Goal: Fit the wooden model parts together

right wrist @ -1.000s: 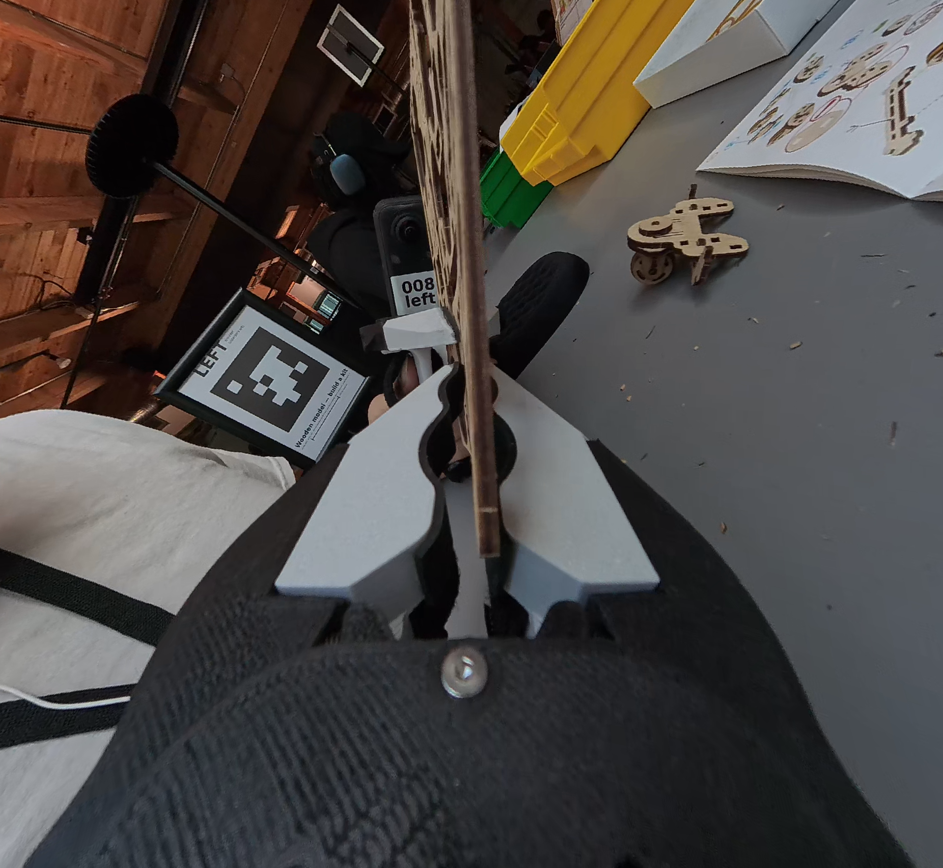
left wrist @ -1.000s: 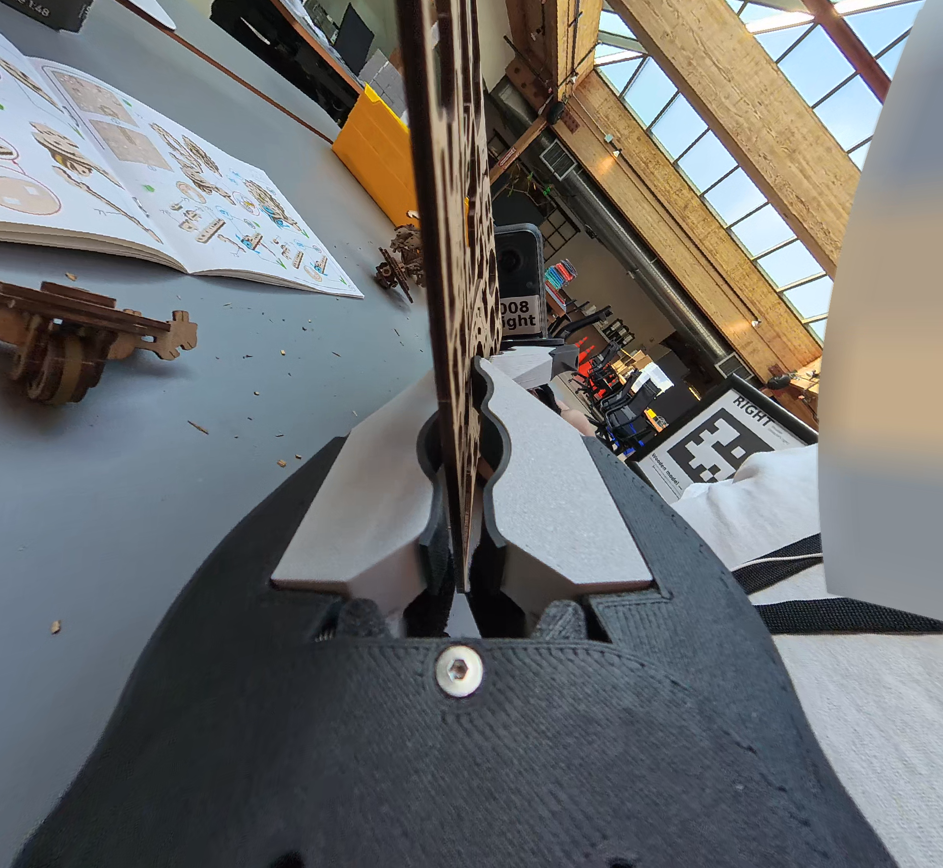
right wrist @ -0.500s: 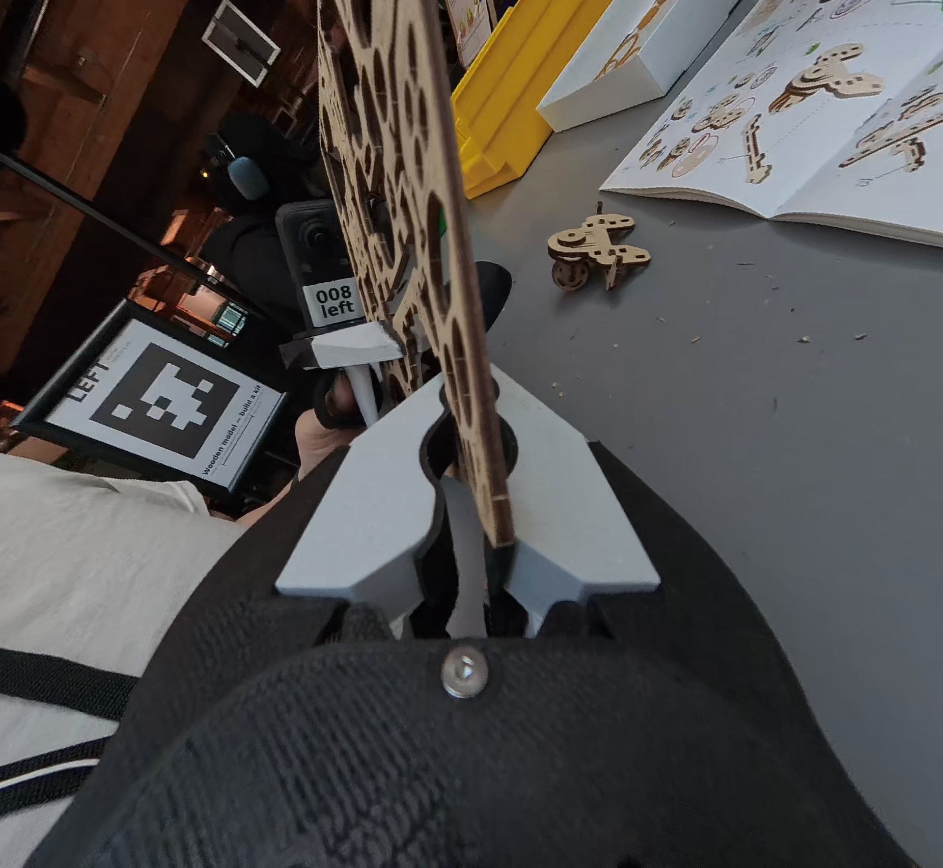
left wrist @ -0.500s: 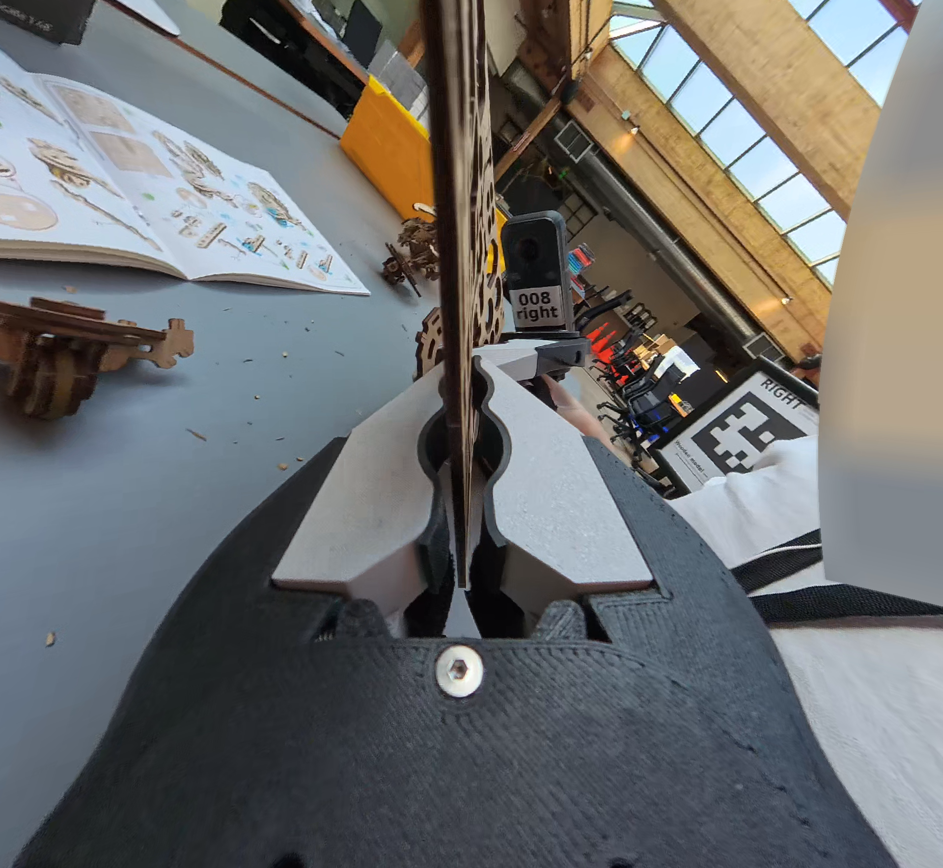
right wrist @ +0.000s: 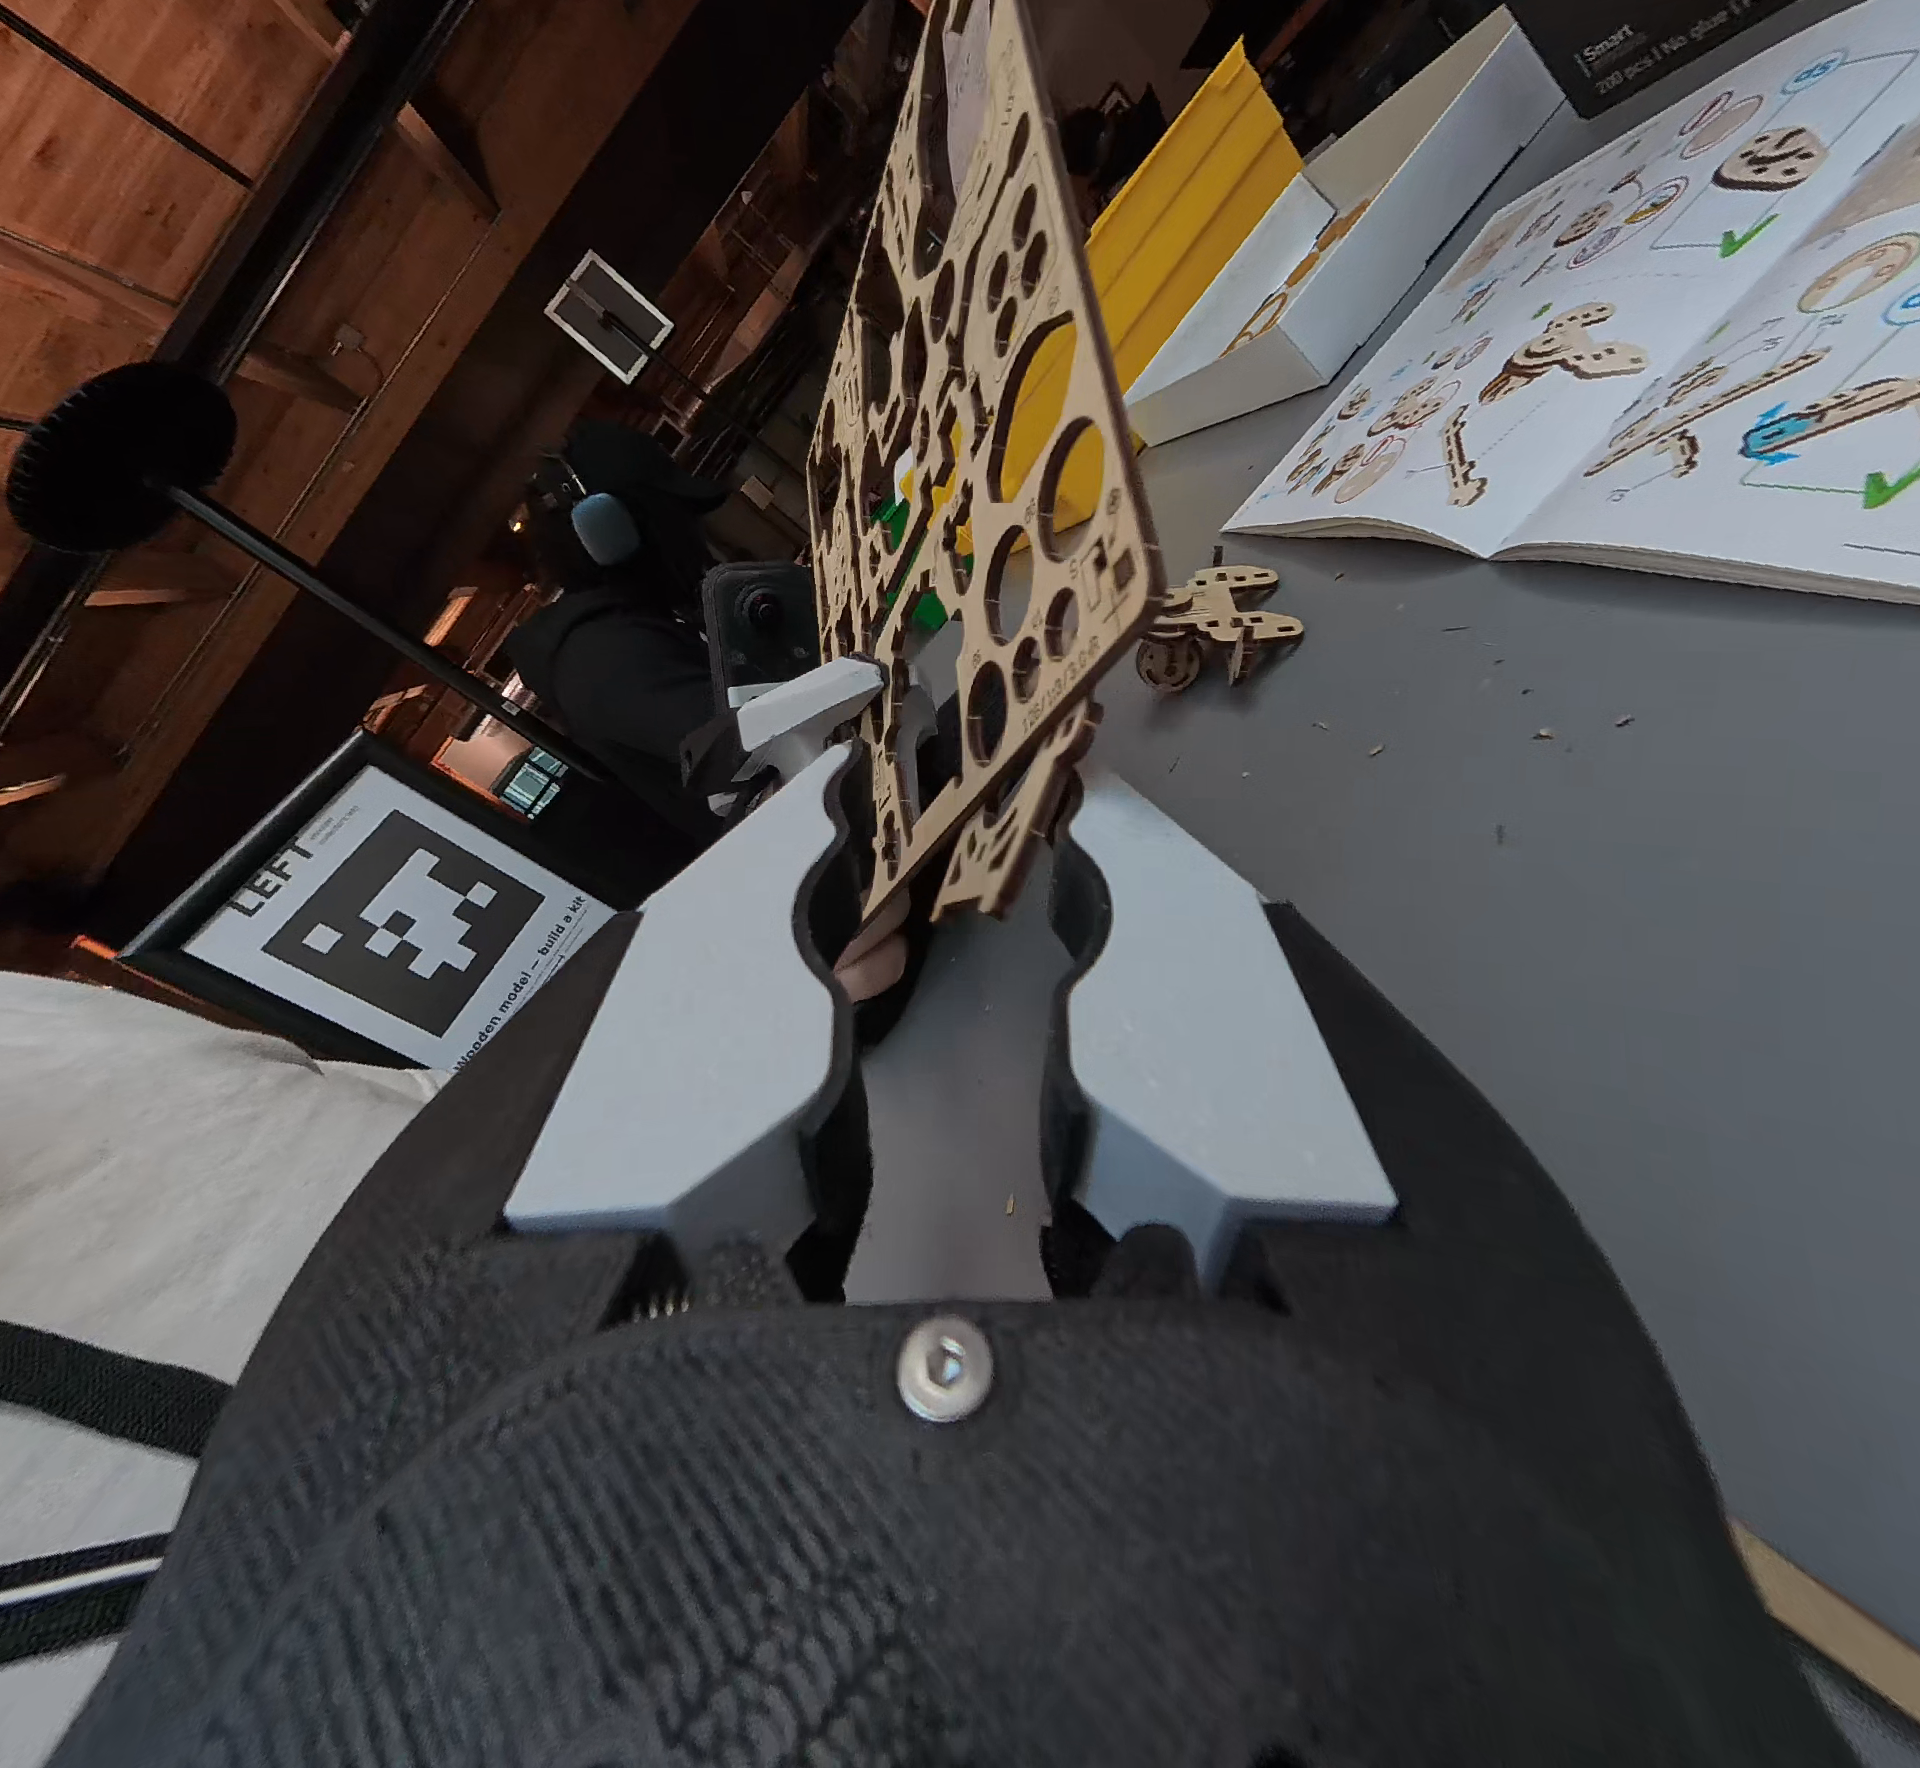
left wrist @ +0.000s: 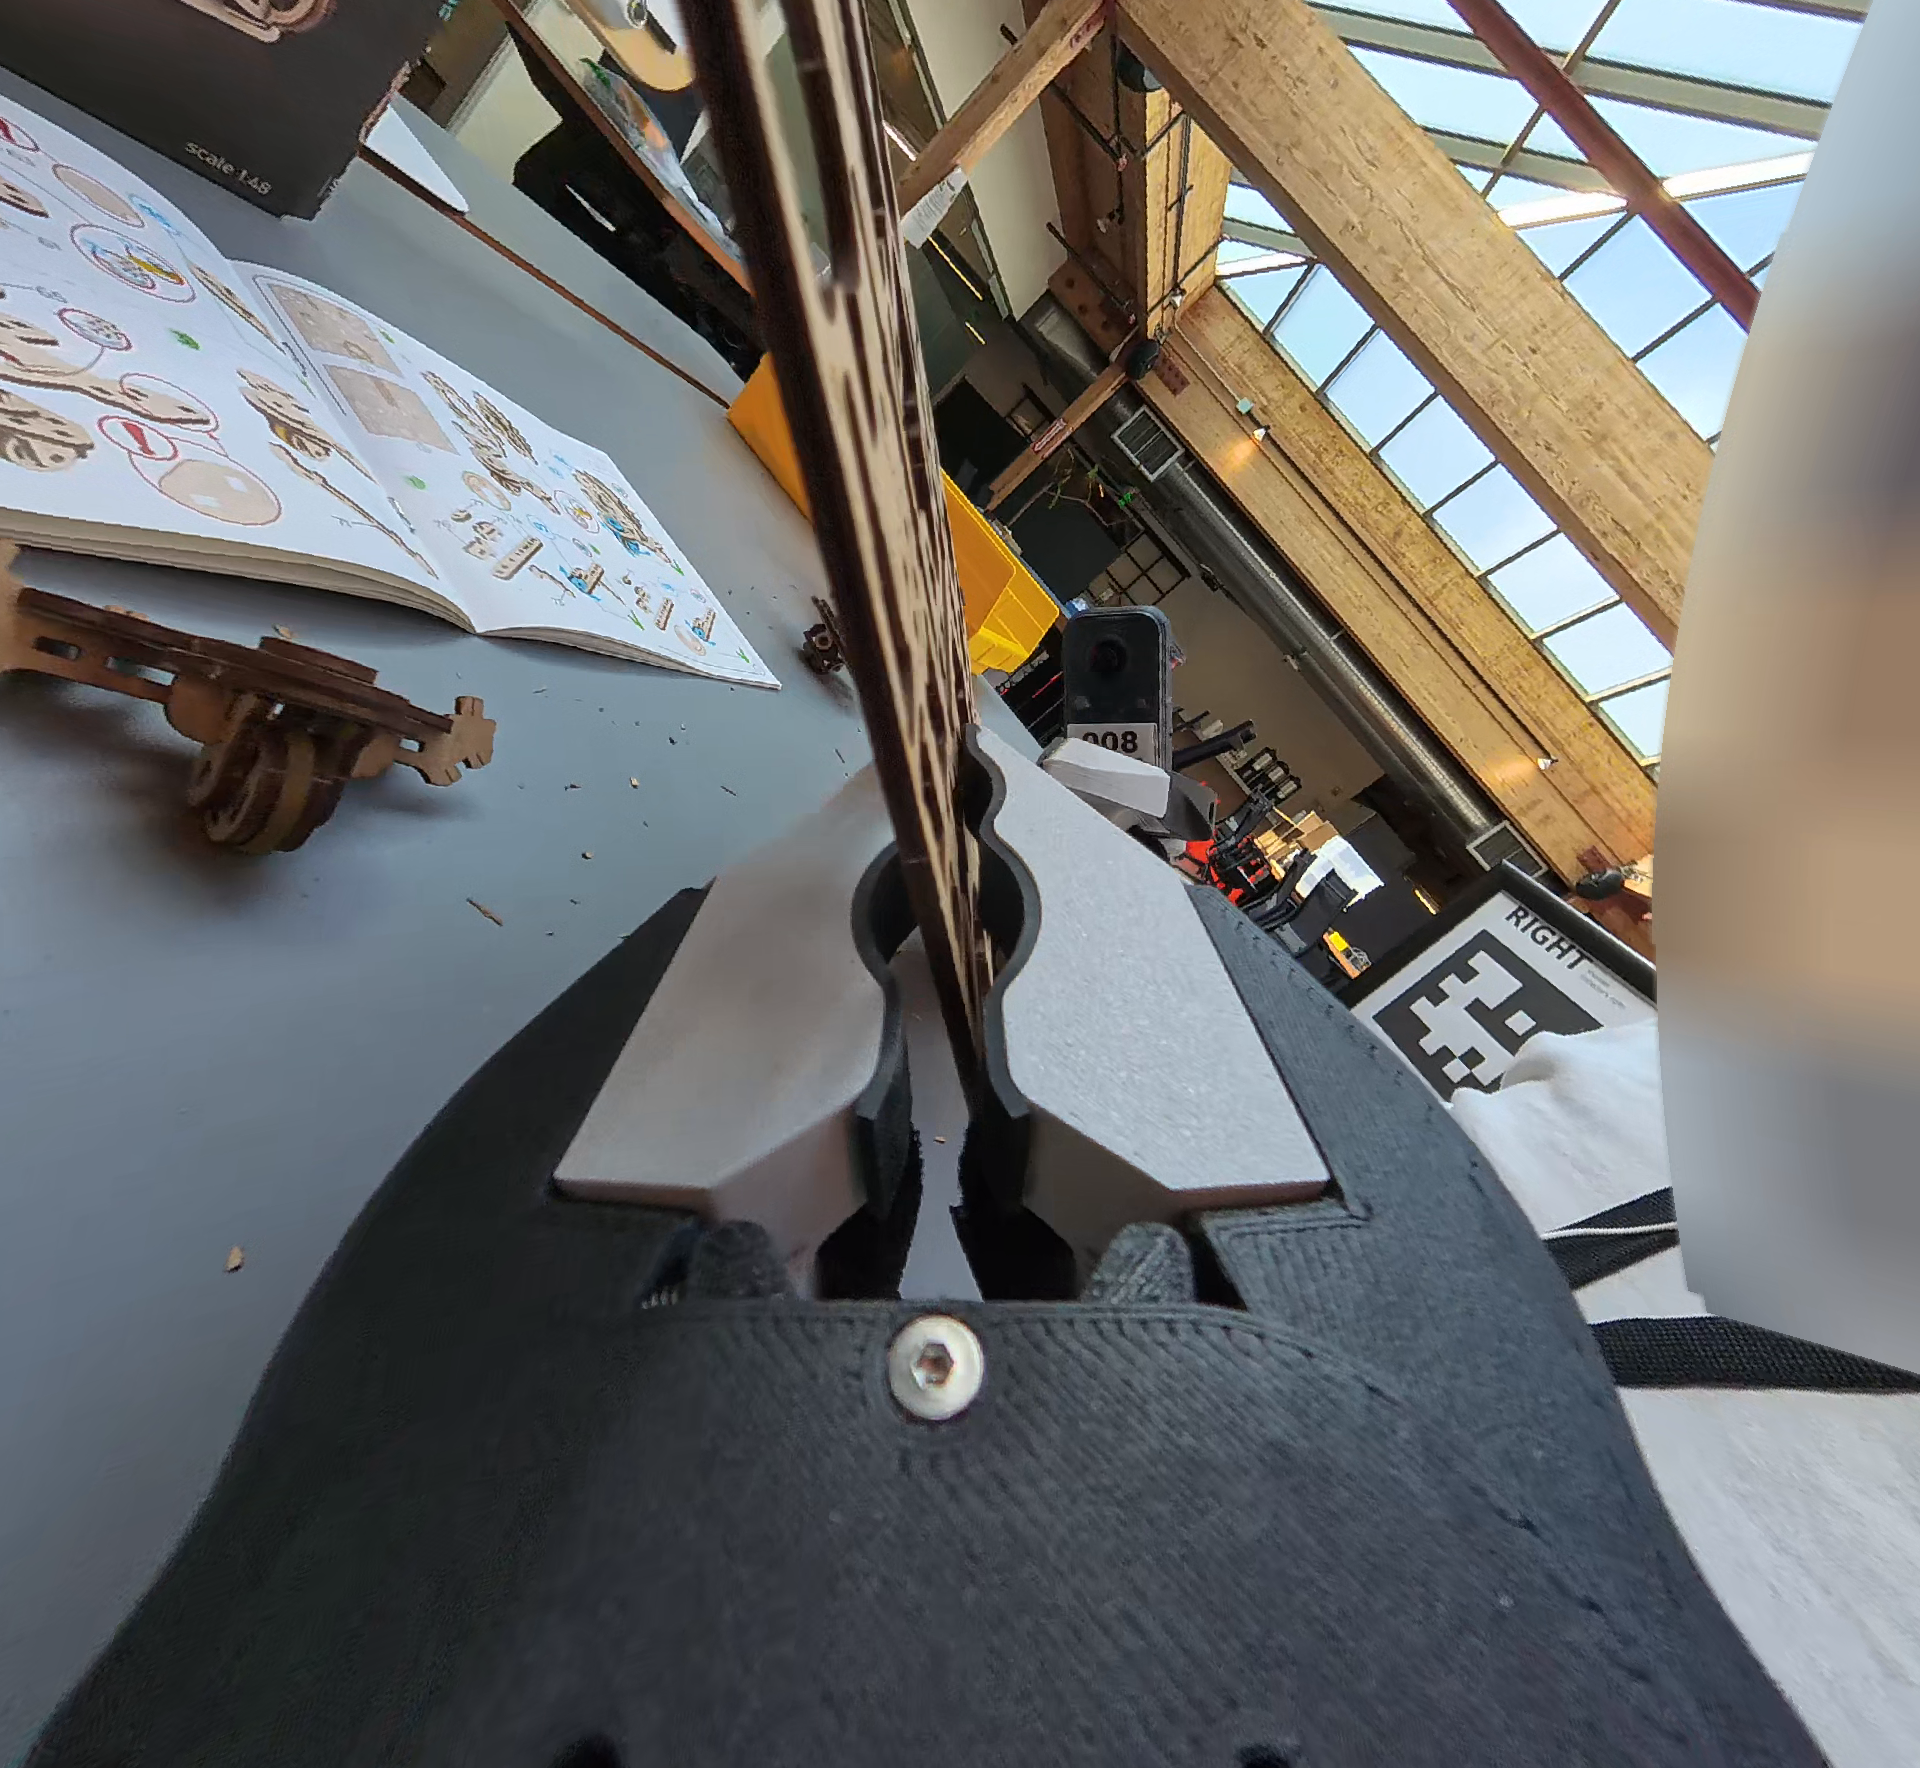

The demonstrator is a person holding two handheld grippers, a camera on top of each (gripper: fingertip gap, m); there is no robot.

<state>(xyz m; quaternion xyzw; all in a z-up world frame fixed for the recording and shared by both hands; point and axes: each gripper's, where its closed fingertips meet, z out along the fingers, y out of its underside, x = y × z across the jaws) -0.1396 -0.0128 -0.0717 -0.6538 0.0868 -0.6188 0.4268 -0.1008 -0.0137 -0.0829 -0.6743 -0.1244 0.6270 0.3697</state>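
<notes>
Plywood laser-cut parts sheet (left wrist: 831, 347), thin, brown, full of punched-out holes, is held edge-on above the grey tabletop (left wrist: 312, 991).

Left wrist view: left gripper (left wrist: 951, 897) has its grey fingers (left wrist: 748, 1012) closed onto the sheet's lower edge; the sheet runs up between them, tilted slightly left, and out of the top of the frame. On the table to the left: a small assembled brown wooden wheeled sub-assembly (left wrist: 249, 731), lying well apart from the sheet. Behind it, an open white instruction booklet (left wrist: 312, 430) and a dark kit box (left wrist: 208, 4) at the top left corner. A yellow plastic bin (left wrist: 987, 565) sits behind the sheet. The other gripper's camera (left wrist: 1117, 679) shows just past the sheet.

Right wrist view: right gripper (right wrist: 951, 897) jaws stand apart, gripping nothing; the sheet (right wrist: 987, 430) corner and a loose-looking tan wooden piece (right wrist: 1013, 835) hang in the gap between the fingers, whether the piece touches the right finger I cannot tell. The left gripper's grey fingertip (right wrist: 810, 690) pinches the sheet's far edge. On the table beyond: a small tan wooden wheeled assembly (right wrist: 1216, 622), the open booklet (right wrist: 1662, 388), a white box (right wrist: 1351, 264) and the yellow bin (right wrist: 1195, 191).
</notes>
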